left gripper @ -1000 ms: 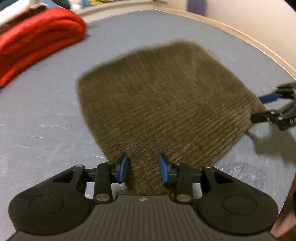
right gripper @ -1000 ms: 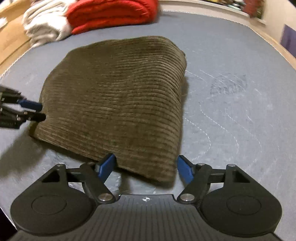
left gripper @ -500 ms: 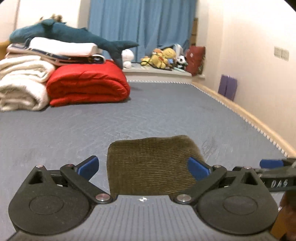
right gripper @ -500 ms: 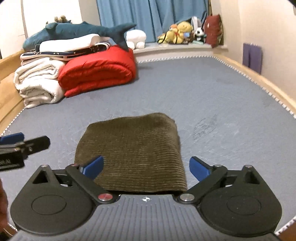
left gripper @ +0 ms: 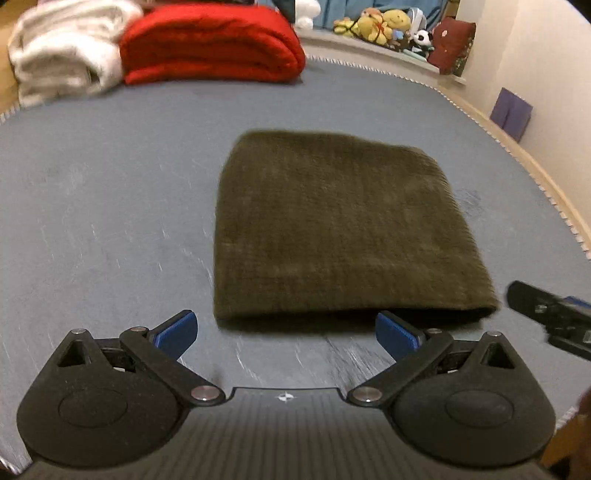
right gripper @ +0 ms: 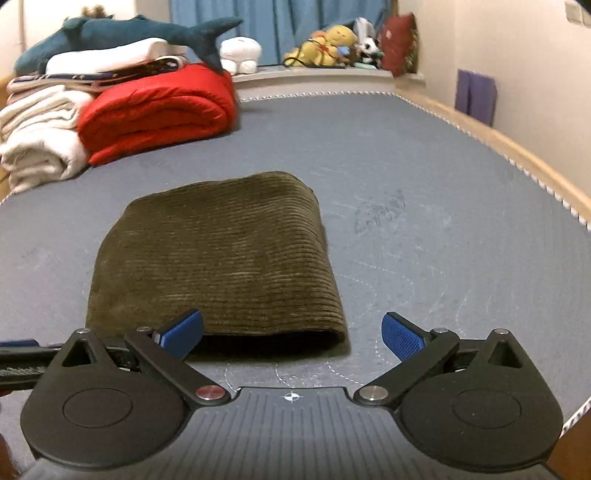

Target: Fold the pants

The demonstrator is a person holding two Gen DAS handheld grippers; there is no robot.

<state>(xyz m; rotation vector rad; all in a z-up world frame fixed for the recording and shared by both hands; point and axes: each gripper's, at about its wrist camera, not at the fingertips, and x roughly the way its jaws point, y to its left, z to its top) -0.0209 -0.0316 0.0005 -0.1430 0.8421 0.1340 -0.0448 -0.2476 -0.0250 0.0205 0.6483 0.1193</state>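
The olive corduroy pants (left gripper: 332,229) lie folded into a compact rectangle on the grey mattress (left gripper: 110,221); the rolled fold edge faces me. My left gripper (left gripper: 286,328) hangs open just short of that near edge, with nothing between its blue pads. From the right wrist view the pants (right gripper: 218,254) sit ahead and slightly left. My right gripper (right gripper: 291,330) is open too and holds nothing; its left pad overlaps the pants' near edge in the picture. Each gripper shows in the other's view: the right gripper (left gripper: 546,310) at the right edge, the left gripper (right gripper: 22,354) at the left edge.
A folded red quilt (right gripper: 159,107) and white blankets (right gripper: 37,136) are stacked at the far left, with a blue shark plush (right gripper: 122,33) on top. Stuffed toys (right gripper: 328,44) line the far sill. A wooden bed rail (right gripper: 517,158) runs along the right.
Both grippers opened wide and drew back and upward from the pants' near edge. The pants stay folded where they lay.
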